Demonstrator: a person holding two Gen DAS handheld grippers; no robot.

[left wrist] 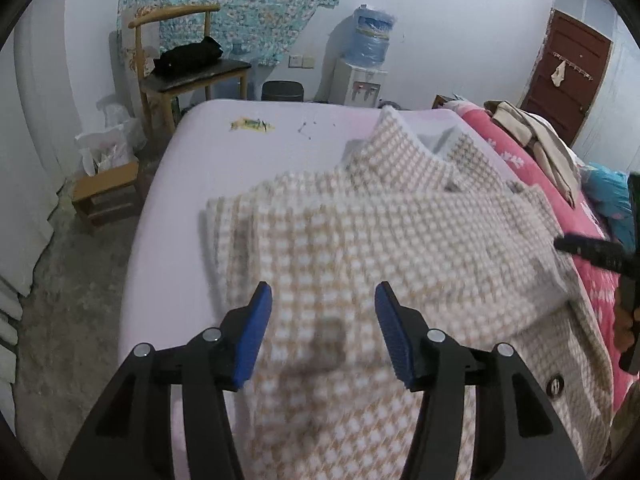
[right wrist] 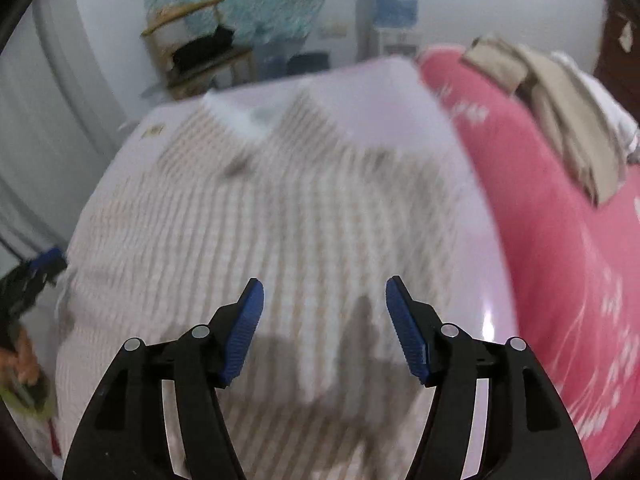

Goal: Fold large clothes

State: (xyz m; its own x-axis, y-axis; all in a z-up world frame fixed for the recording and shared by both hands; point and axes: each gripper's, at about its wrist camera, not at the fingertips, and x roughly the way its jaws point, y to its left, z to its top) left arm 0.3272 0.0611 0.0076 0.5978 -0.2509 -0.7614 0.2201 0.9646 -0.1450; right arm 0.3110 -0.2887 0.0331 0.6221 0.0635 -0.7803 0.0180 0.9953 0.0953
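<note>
Your left hand-held gripper (left wrist: 323, 330) tilts steeply down over the near part of the checked coat (left wrist: 360, 232), jaws parted with nothing between the blue pads. Your right hand-held gripper (right wrist: 324, 330) angles down likewise, jaws apart and empty above the coat's right edge; that view is blurred. The coat lies on the bed (left wrist: 208, 152) with its sleeves folded in, long axis running away from you, collar at the far end, beside the pink quilt (right wrist: 540, 220).

No readable text anywhere

Nothing is showing legible words, numbers or brands here: the water dispenser (left wrist: 361, 80) and its bottle (left wrist: 370, 36) are sitting too far off, and the right wrist view is coming out too blurry.
</note>
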